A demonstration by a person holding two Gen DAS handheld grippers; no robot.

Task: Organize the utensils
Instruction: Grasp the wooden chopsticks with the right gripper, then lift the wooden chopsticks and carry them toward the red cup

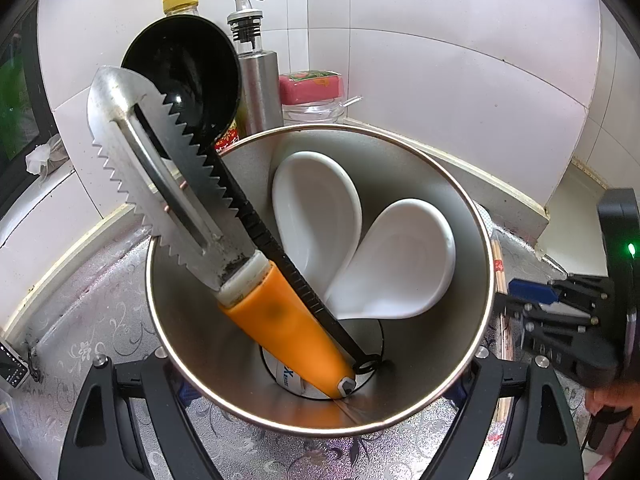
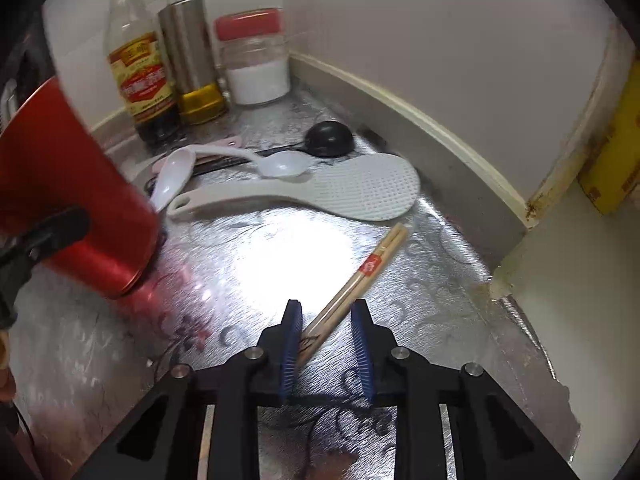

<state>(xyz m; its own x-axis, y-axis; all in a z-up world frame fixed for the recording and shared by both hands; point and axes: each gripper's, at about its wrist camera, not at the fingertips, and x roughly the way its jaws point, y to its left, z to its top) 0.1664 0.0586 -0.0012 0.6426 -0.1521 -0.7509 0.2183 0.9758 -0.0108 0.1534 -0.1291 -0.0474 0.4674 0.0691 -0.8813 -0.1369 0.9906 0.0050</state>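
My left gripper is shut on the utensil holder, steel inside and red outside. In it stand an orange-handled serrated scaler, a black ladle and two white ceramic spoons. A pair of wooden chopsticks lies on the foil-covered counter. My right gripper straddles their near end with its blue pads; the left pad is close to them and a gap shows at the right pad. Farther back lie a white rice paddle, a white ceramic spoon, a plastic spoon and a small black ladle.
A soy sauce bottle, a steel oil bottle and a red-lidded jar stand in the back corner by the tiled wall. A raised ledge borders the counter on the right. A hand shows at the right edge.
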